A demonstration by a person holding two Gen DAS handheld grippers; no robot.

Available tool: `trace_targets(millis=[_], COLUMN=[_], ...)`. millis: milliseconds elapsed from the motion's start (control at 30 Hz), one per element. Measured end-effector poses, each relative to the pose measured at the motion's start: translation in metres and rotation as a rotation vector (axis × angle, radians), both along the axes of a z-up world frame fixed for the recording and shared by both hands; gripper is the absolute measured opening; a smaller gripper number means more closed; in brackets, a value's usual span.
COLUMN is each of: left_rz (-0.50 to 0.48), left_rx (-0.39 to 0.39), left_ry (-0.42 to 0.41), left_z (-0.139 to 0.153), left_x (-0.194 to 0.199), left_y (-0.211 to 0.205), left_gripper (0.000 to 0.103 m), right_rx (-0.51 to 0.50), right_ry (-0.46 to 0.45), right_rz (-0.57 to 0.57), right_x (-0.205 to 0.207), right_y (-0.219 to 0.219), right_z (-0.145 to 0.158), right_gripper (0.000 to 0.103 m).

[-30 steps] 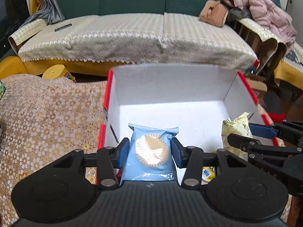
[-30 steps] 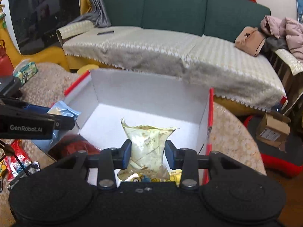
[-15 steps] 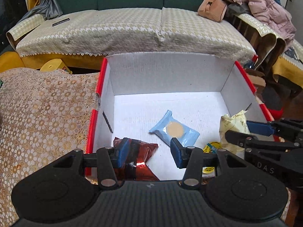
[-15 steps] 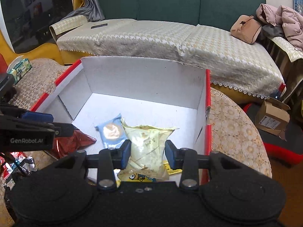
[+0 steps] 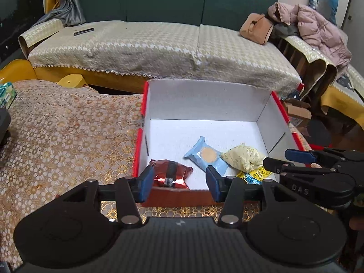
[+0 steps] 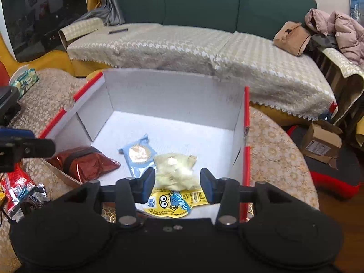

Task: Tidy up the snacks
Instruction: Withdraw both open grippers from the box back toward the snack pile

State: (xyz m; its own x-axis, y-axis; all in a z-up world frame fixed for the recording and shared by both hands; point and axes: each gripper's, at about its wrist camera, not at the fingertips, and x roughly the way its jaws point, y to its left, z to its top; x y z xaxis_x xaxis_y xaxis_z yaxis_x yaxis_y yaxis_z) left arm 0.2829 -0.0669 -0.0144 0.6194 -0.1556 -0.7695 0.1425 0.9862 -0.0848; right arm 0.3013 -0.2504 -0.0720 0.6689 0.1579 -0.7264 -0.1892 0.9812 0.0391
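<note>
Box: white cardboard box with red outer sides sits on the gold-patterned tablecloth, in front of the sofa.
Contents: four snack packets lie on the box floor, toward the near wall.
Red packet: near left corner.
Blue packet: middle, flat, round biscuit picture up.
Pale yellow packet: just right of the blue one, edges touching.
Yellow cartoon packet: partly under the pale yellow one.
Left gripper: jaws spread wide, nothing between them, above the near wall.
Right gripper: jaws wide apart, empty, over the pale yellow packet.
Outside: red-and-silver wrappers left of the box.
</note>
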Motion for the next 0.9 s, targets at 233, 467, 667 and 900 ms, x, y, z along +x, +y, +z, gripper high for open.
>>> trace_targets(millis=[233,467,667,900], left_rz=[0.017,0.046,0.078,0.149], left_rx=[-0.038,-0.047,-0.081,-0.136], left_ry=[-0.039,-0.089,-0.150,-0.184], left_z=[0.023,0.042,0.064,0.068], left_x=[-0.035,-0.085,-0.135,-0.189], left_y=[0.024,0.049,0.078,0.118], left_gripper=[0.054,0.063,0.067,0.072], right_rx=[0.035,0.106,0.246,0.329], right_ry=[-0.070,-0.104,-0.099,-0.112], right_rz=[0.057,0.093,0.148,0.171], right_x=[-0.041,-0.082,-0.118,-0.148], right_y=[0.006,0.012,0.017,0.029], right_z=[0.033,0.058,0.079,0.094], right_gripper=[0.049,0.050,0.053,0.103])
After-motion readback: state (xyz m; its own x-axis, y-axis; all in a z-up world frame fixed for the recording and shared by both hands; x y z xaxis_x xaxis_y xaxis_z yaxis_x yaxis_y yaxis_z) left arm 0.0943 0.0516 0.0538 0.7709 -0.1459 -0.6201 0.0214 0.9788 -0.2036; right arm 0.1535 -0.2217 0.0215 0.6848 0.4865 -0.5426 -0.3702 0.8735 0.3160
